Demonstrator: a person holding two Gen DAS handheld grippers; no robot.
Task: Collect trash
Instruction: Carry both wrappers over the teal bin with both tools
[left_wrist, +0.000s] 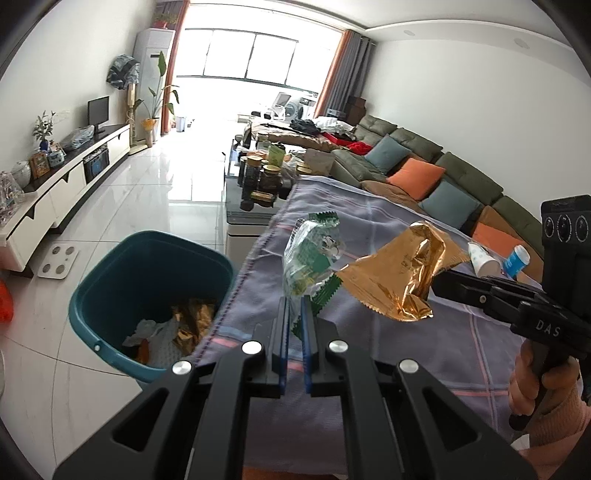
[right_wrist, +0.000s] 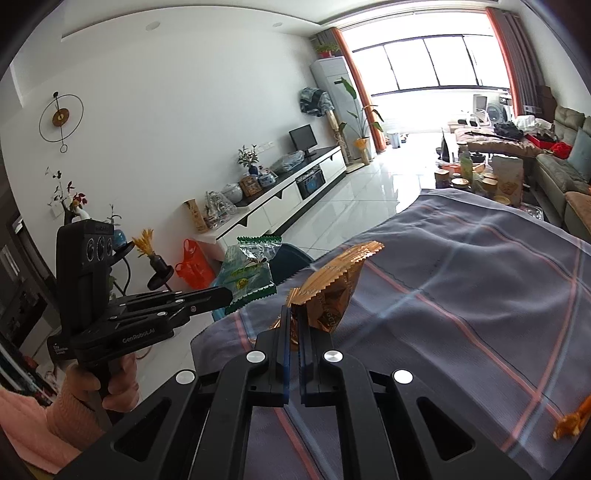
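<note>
My left gripper (left_wrist: 294, 304) is shut on a clear and green snack wrapper (left_wrist: 314, 258), held above the left edge of the cloth-covered table (left_wrist: 424, 350). To its right, my right gripper (left_wrist: 437, 282) is shut on a crumpled gold foil wrapper (left_wrist: 402, 273). In the right wrist view the right gripper (right_wrist: 294, 312) pinches the gold wrapper (right_wrist: 332, 284), and the left gripper (right_wrist: 227, 293) holds the green wrapper (right_wrist: 249, 275) just left of it. A teal trash bin (left_wrist: 147, 299) stands on the floor left of the table, with gold foil and paper inside.
A paper cup (left_wrist: 482, 258) and a blue-capped bottle (left_wrist: 517, 260) lie on the table's far right. An orange scrap (right_wrist: 572, 421) lies near the table's right edge. A white scale (left_wrist: 59, 260) and an orange bag (right_wrist: 192, 266) are on the floor. A cluttered coffee table (left_wrist: 266, 173) stands beyond.
</note>
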